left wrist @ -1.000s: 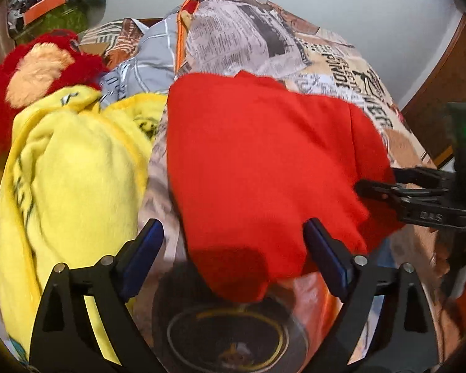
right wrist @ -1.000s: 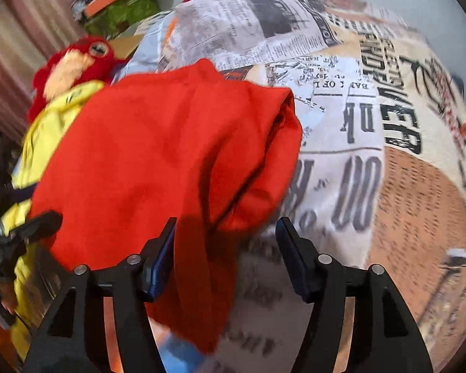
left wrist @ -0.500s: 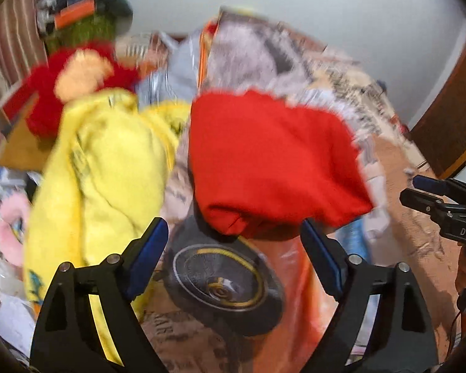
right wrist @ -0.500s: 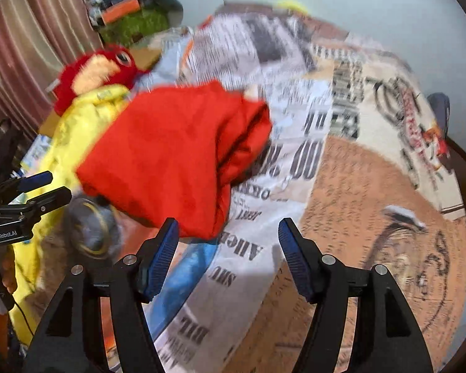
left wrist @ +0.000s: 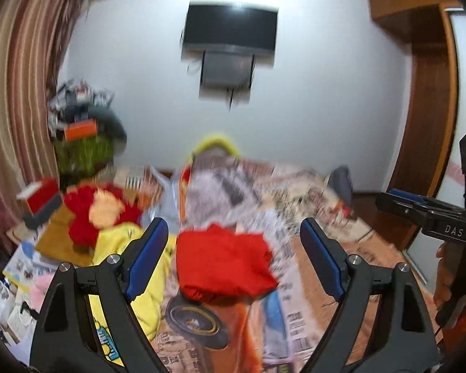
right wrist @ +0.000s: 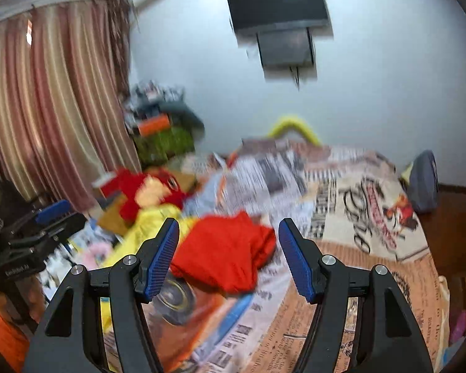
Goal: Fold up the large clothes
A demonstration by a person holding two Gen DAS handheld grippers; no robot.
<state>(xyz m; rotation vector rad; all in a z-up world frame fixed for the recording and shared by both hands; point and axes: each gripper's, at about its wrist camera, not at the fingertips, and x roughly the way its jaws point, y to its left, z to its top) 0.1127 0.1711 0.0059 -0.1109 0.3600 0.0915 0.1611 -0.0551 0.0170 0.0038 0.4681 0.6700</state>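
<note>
A folded red garment (left wrist: 223, 261) lies on the printed bedspread (left wrist: 313, 255); it also shows in the right wrist view (right wrist: 223, 255). My left gripper (left wrist: 234, 248) is open and empty, raised above and back from the garment. My right gripper (right wrist: 228, 248) is open and empty too, also held back from it. The right gripper shows at the right edge of the left wrist view (left wrist: 419, 211); the left gripper shows at the left edge of the right wrist view (right wrist: 40, 230). Both views are motion-blurred.
A yellow garment (left wrist: 139, 267) lies left of the red one. A red plush toy (left wrist: 99, 214) sits behind it. Clutter is stacked by the striped curtain (right wrist: 46, 118). A wall TV (left wrist: 230, 31) hangs above. A wooden wardrobe (left wrist: 428, 130) stands at the right.
Both grippers have pulled back and up from the red garment and tilted toward the wall. The garment lies folded on the bed, now farther away and smaller in both views.
</note>
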